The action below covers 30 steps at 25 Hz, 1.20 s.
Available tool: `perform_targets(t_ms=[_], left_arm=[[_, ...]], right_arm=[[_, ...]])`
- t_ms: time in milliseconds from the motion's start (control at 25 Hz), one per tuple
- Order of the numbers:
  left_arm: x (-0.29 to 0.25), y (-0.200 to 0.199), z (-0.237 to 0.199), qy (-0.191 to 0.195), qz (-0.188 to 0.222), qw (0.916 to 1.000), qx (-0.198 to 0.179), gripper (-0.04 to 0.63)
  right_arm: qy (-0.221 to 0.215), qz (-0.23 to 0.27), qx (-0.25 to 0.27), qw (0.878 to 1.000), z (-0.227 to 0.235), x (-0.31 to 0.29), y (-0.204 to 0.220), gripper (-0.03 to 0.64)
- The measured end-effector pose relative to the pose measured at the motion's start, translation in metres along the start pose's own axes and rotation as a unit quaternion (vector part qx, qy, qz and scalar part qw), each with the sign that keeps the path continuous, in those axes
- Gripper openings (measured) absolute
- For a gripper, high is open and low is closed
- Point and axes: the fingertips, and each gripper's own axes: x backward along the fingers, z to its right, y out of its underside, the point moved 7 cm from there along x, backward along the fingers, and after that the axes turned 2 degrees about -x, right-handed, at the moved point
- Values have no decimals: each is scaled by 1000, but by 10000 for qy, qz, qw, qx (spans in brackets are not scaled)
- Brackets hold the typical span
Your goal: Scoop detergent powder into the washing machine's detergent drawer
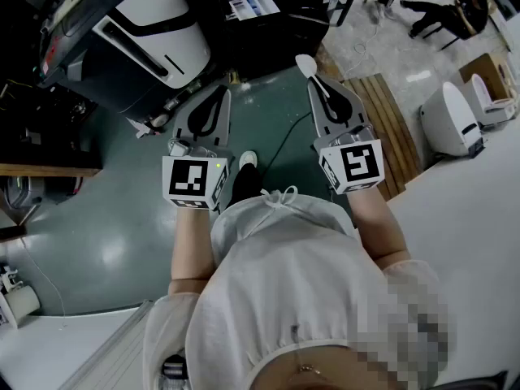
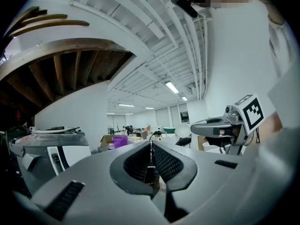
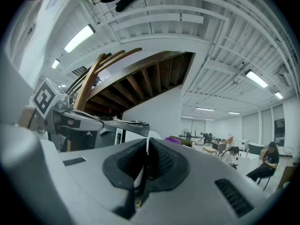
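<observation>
In the head view both grippers are held out over the green floor, in front of the person's white top. My right gripper is shut on the handle of a white scoop, whose round bowl sticks out past the jaw tips. In the right gripper view a white strip of the scoop runs between the closed jaws of the right gripper. My left gripper is shut with nothing in it. The washing machine, white and dark, stands ahead to the left. No detergent drawer or powder is visible.
A slatted wooden board lies on the floor to the right, beside white fixtures and a white tabletop. A black cable crosses the floor ahead of the person's shoe. A purple tub sits far off.
</observation>
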Motion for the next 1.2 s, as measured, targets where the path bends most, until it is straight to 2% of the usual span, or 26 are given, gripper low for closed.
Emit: perform_targets(t_ms=[680,960,1200], left_arm=[[-22,13,-17,92,-105,9999,75,26],[-69,28,-58,144,-77,9998,87,27],[-140,36,-122,320,-34,9993,180,26]], right_arm=[[333,-96,-314,9989,15,-24,10,6],[404,-138,-320,9986,30,-79,24,6],[545,-277,-306,9977,55,-164,29,6]])
